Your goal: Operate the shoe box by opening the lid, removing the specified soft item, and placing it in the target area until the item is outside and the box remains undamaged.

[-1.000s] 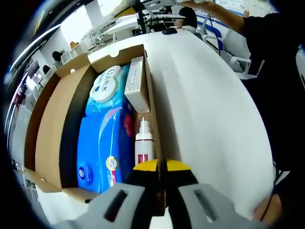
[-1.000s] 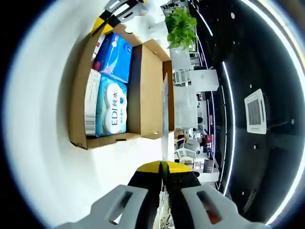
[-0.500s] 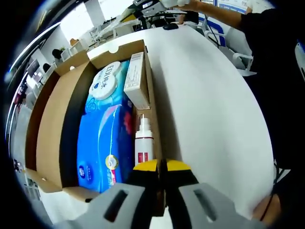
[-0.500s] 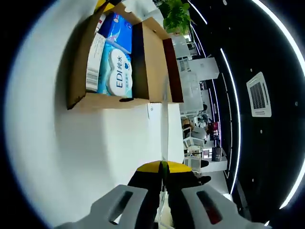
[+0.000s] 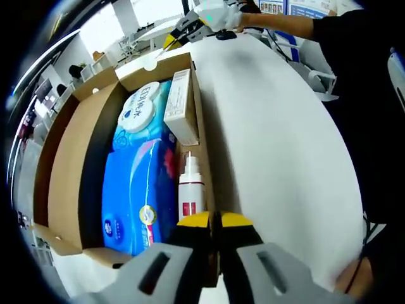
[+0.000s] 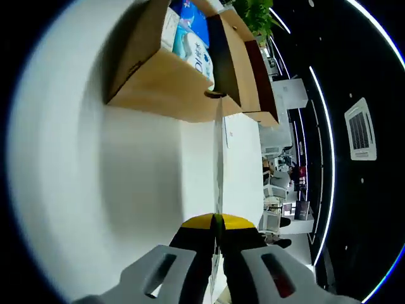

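White tabletop [image 5: 278,145] is seen beneath an open cardboard shoe box [image 5: 63,183], with office desks and chairs blurred in the background. At the bottom of the left gripper view, the left gripper [image 5: 213,223] is shown with its yellow-tipped jaws pressed together, the box's near right wall edge running down between them; whether the wall is actually pinched cannot be told. Inside the box, a large blue soft tissue pack [image 5: 136,190] is laid along the middle, with a lighter blue wet-wipe pack [image 5: 142,111] bearing a round white lid beyond it. A small white spray bottle [image 5: 192,187] is lodged just beside the right wall, directly ahead of the jaws, and a slim white carton [image 5: 181,111] is lying beyond it along the same wall. The opened lid flap [image 5: 54,136] is folded out to the left. At the far end of the table, the right gripper [image 5: 183,28] is held by a person's hand [image 5: 237,16] and sleeved arm. In the right gripper view, the right gripper [image 6: 215,223] is shown with its jaws closed and nothing between them, above bare tabletop [image 6: 114,190]; the shoe box [image 6: 171,88] is seen from outside, well apart, with the wet-wipe pack [image 6: 199,54] visible over its rim and a green plant [image 6: 259,16] behind.
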